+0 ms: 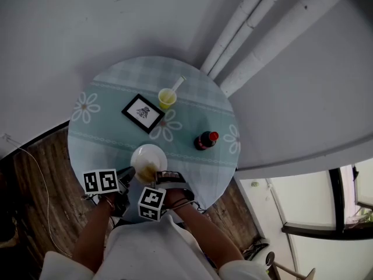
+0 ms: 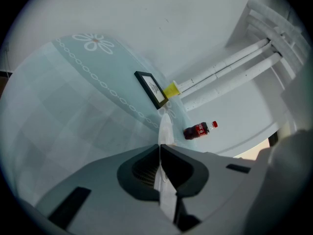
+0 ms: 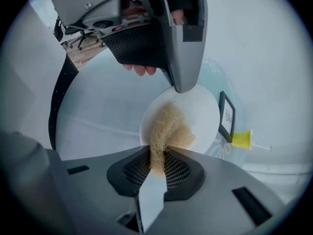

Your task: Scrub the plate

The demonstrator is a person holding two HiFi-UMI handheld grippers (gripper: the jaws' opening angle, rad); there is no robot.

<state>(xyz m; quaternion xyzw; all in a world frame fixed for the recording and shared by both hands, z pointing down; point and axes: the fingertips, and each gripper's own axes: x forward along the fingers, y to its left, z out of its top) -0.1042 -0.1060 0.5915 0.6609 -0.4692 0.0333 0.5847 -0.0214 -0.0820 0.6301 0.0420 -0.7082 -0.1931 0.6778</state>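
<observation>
Table [image 1: 105, 139]: round, teal flowered cloth.
Plate [image 1: 152, 153]: lower centre of the head view, near the table edge.
Left gripper [image 2: 160, 148]: clamped on the Plate rim.
Right gripper [image 3: 159, 153]: pinching tan scrubber [image 3: 168, 129], which rests on the Plate.

surface: round table [image 1: 105, 139] | on it: plate [image 1: 145, 154]; picture frame [image 1: 143, 112]; yellow cup [image 1: 166, 98]; bottle [image 1: 205, 140]
</observation>
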